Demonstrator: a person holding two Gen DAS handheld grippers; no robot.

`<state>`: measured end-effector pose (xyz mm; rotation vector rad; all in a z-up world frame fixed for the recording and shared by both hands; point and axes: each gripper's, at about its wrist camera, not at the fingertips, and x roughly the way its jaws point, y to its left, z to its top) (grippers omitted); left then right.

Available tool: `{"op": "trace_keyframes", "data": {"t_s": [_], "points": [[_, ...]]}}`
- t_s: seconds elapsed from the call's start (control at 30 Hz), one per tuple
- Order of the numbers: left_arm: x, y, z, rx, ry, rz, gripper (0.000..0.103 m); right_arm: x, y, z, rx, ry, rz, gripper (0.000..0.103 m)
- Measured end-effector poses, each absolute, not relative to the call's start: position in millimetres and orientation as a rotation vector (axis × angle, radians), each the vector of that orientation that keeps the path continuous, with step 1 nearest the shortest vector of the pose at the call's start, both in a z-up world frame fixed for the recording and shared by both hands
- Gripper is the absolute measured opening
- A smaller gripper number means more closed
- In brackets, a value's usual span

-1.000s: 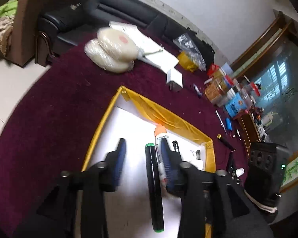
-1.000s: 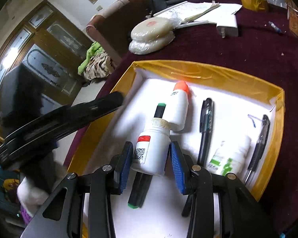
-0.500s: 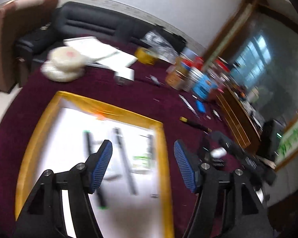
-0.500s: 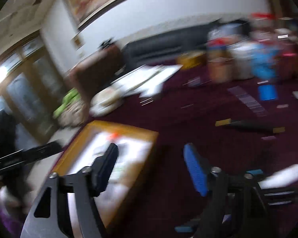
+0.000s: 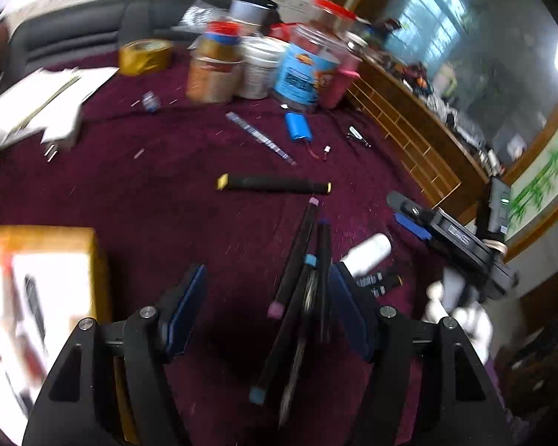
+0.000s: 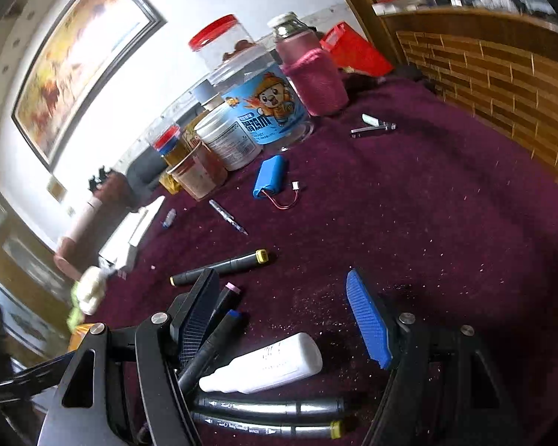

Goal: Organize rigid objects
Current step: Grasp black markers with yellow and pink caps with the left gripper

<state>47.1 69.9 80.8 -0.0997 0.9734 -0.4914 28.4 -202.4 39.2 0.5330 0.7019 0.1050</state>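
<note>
Hovering now over the loose pile on the maroon cloth [image 5: 167, 193], both grippers, no longer over the yellow-rimmed tray [image 5: 96, 260] where they were a second ago. Left gripper [image 5: 266, 308]: fingers spread fairly wide and empty, nothing pressed between the pads, having let go of the green-capped marker back in the tray. Right gripper [image 6: 282, 319]: likewise parted and empty, the white pill bottle left in the tray. Meaning two items stowed and a fresh pick about to begin.

Lying under the left gripper, a fan of dark markers [image 5: 297, 256] with pink and blue caps, close to its right finger. Lying just below the right gripper's gap, a white squeeze bottle [image 6: 264, 362], on its side, beside more markers [image 6: 268, 407]. Farther off, alone, a yellow-capped marker [image 5: 275, 184]. Likely next: white bottle for the right, a marker for the left. Blurred tray contents, so no count possible.
</note>
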Motion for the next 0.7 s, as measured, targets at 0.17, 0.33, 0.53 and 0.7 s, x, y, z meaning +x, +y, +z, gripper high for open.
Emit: {"op": "trace_keyframes", "data": {"t_s": [0.17, 0.33, 0.53, 0.7], "points": [[101, 15, 65, 0.11, 0.928, -0.511, 0.066, 29, -217, 27, 0.631, 0.727, 0.164, 0.066], [133, -9, 36, 0.282, 0.955, -0.552, 0.066, 28, -233, 19, 0.723, 0.734, 0.167, 0.066], [153, -14, 17, 0.343, 0.964, -0.562, 0.066, 32, -229, 18, 0.708, 0.743, 0.17, 0.066], [147, -25, 13, 0.362, 0.937, -0.572, 0.039, 35, -223, 16, 0.685, 0.753, 0.167, 0.066]]}}
